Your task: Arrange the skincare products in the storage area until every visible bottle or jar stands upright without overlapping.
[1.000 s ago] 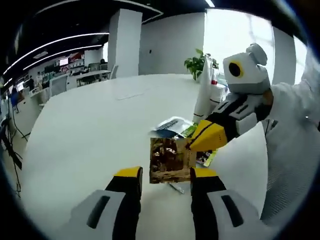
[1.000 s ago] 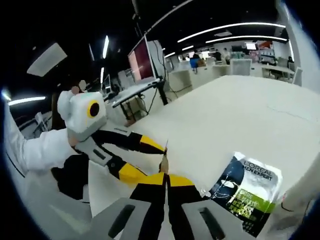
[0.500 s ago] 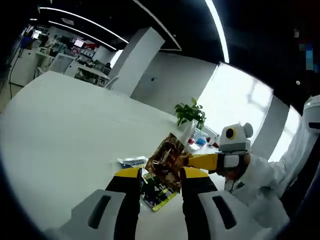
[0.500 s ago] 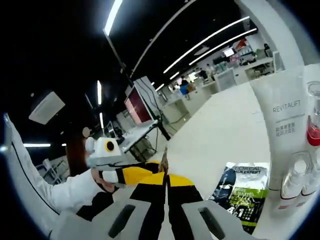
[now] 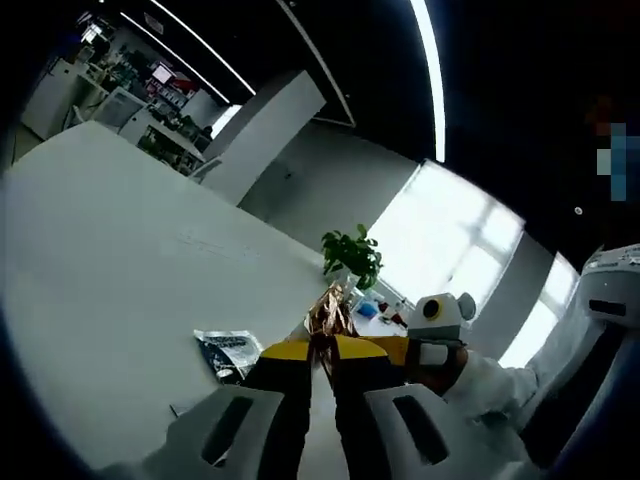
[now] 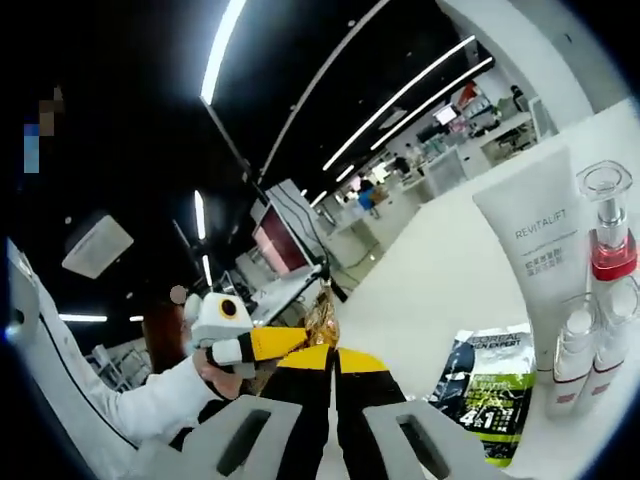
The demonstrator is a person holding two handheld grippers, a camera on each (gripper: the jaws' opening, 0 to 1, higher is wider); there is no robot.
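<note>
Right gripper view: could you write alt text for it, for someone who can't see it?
Yellow-tipped right tongs pinch a crinkled gold sachet, which the left tongs also grip from the left. On the white table to the right lies a dark L'Oreal Men Expert sachet, beside an upright white Revitalift tube and small red-collared bottles.

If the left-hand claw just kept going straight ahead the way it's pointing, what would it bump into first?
Probably nothing new: the left gripper is shut on the gold sachet, which would travel with it. Beyond lies the potted plant, though depth is hard to judge.
</note>
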